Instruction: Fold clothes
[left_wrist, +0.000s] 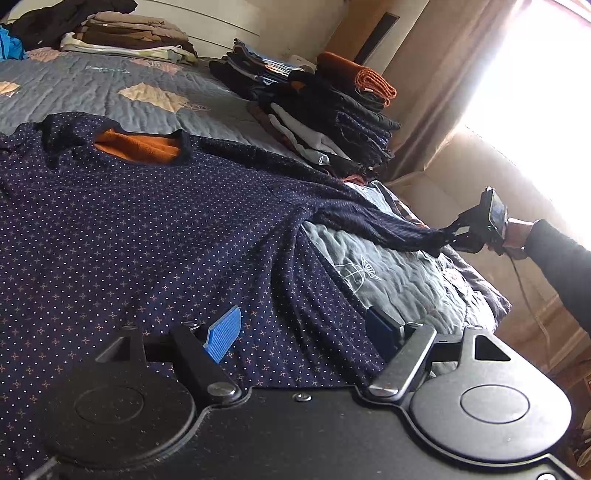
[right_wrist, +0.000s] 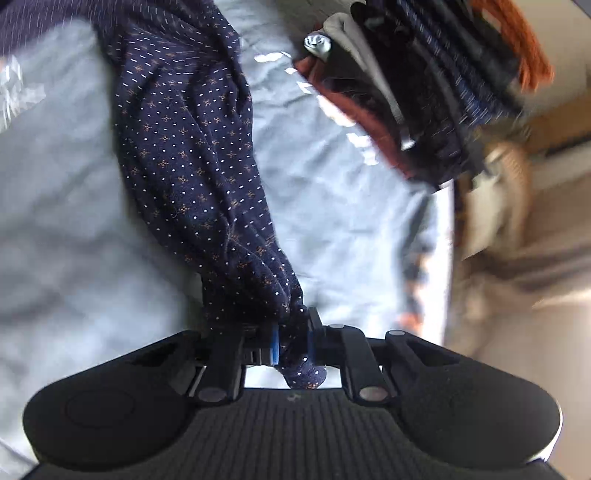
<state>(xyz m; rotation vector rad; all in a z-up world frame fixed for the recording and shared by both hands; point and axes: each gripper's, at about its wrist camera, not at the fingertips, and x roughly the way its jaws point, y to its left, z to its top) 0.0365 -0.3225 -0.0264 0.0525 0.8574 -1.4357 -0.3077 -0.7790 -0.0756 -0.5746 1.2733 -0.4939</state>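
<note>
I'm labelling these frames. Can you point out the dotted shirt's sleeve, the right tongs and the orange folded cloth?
sleeve (right_wrist: 192, 147): right wrist view, mid-length of the bunched fabric.
right tongs (right_wrist: 293, 341): right wrist view, between fingertips pinching the cuff.
orange folded cloth (left_wrist: 364, 79): left wrist view, its top fold.

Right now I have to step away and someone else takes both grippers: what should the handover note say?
Right gripper: shut on the sleeve end of the navy dotted top, pulling it out past the bed edge.
Left gripper: open, fingers hovering low over the top's body, gripping nothing.
The top lies spread on the grey quilt, orange lining showing at the neck. Folded stacks sit further back on the bed.
Done: top laid out, sleeve gripped. Left: every fold on this top, probably starting by bringing the sleeve across the body, then stacking.
</note>
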